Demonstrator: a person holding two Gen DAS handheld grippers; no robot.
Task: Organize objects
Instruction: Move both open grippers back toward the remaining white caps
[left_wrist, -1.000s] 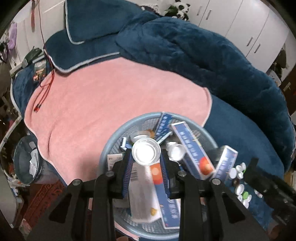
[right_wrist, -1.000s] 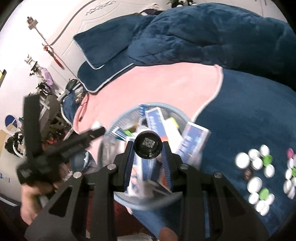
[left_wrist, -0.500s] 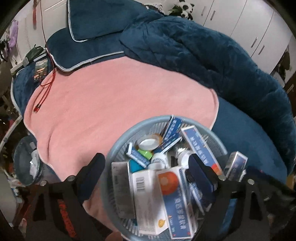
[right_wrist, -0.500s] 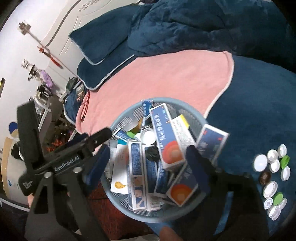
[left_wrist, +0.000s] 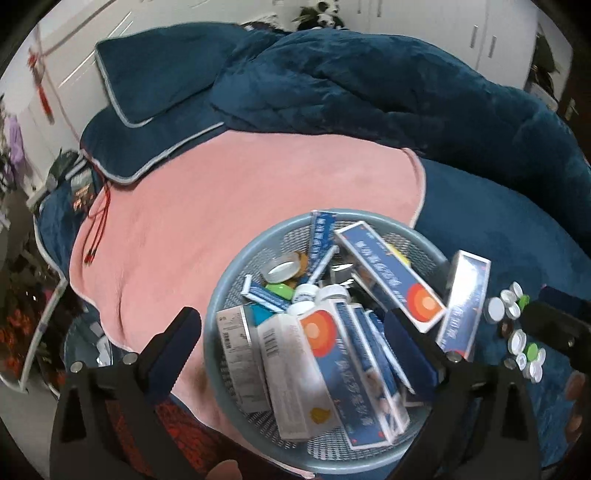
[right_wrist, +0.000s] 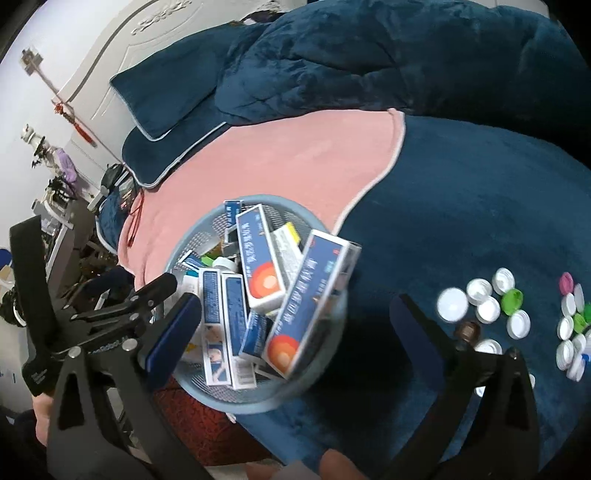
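With both the left tongs (left_wrist: 295, 332) and right tongs (right_wrist: 295, 321) spread empty, the overfilled round blue mesh basket (left_wrist: 236, 266) on the bed may shed its rim-perched blue carton (right_wrist: 314, 295).

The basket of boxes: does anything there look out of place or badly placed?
Yes. One blue box leans over the basket rim on the side toward the loose caps, partly sticking out instead of lying inside. It may tip out. The other boxes are piled unevenly but inside.

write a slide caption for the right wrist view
Open right gripper above a blue mesh basket crammed with medicine boxes, loose bottle caps scattered beside it.
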